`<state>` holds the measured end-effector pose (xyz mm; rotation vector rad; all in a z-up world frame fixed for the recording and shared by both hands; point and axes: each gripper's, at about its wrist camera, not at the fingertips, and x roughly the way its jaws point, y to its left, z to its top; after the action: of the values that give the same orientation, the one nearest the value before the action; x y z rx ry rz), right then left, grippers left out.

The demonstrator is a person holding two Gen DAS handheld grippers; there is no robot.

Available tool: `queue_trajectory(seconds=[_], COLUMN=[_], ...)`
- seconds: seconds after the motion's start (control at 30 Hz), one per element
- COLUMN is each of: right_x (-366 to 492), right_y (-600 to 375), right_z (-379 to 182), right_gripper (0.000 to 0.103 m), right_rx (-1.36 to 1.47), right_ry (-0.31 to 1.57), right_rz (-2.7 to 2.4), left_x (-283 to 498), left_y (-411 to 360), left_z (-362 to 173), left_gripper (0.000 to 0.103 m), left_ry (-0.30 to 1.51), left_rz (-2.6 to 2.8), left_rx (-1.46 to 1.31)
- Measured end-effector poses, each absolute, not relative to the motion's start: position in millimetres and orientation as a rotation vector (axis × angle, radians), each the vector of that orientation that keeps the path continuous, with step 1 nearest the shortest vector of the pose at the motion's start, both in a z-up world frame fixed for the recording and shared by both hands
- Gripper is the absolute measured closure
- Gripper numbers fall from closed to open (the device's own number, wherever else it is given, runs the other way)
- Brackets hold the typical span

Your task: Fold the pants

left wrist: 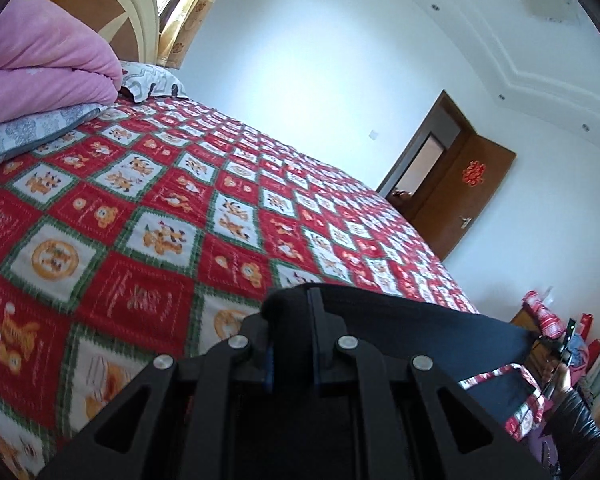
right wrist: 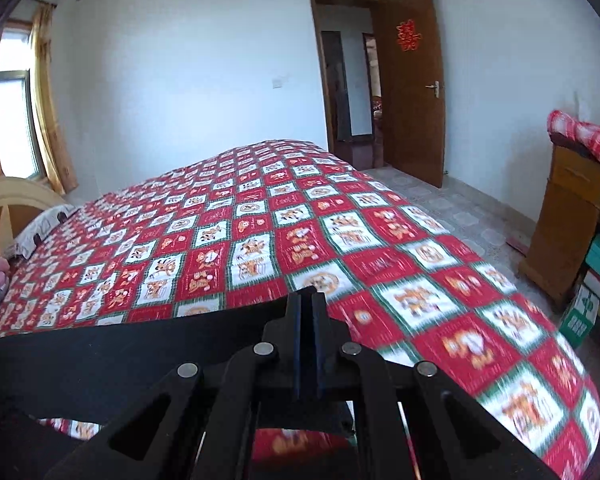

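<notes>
Left wrist view: left gripper (left wrist: 296, 300) pinching a bunched edge of the pants (left wrist: 420, 328), jaws nearly together with dark cloth wadded between. Fabric black, matte, soft, stretched taut to the right toward a gloved hand (left wrist: 560, 380) at frame edge. Beneath, quilted bedspread (left wrist: 140, 216), red and white checks, cartoon prints, green borders. Pink blanket (left wrist: 48, 68) piled plush at the headboard end.

Right wrist view: right gripper (right wrist: 309, 300) pressed shut on the opposite corner of the pants, thin flat edge caught between the pads. Cloth spanning leftward as a straight, tight band, lifted clear of the bedspread (right wrist: 340, 240).

Judged step: garment raised by two corners, mid-carry for a fold or lay-down. Next likely needs: both grips kept firm, edge kept level, lowering onto the flat quilt without slack bunching.
</notes>
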<state>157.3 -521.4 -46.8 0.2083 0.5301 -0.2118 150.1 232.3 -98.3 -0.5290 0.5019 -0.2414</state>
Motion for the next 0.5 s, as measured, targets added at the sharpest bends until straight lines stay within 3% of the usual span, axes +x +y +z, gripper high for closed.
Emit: queue_trajectory(seconds=[0.5], right_x=[71.7], right_y=[-547.7], right_z=[-99.1], right_gripper=[0.098], right_rx=[0.334], right_ry=[0.548], right_rz=[-0.223], left_x=[83.2], left_y=[227.1], left_z=[-149.0], left_gripper=[0.089], left_ry=[0.535], left_rz=[-0.301], left_rx=[-0.519])
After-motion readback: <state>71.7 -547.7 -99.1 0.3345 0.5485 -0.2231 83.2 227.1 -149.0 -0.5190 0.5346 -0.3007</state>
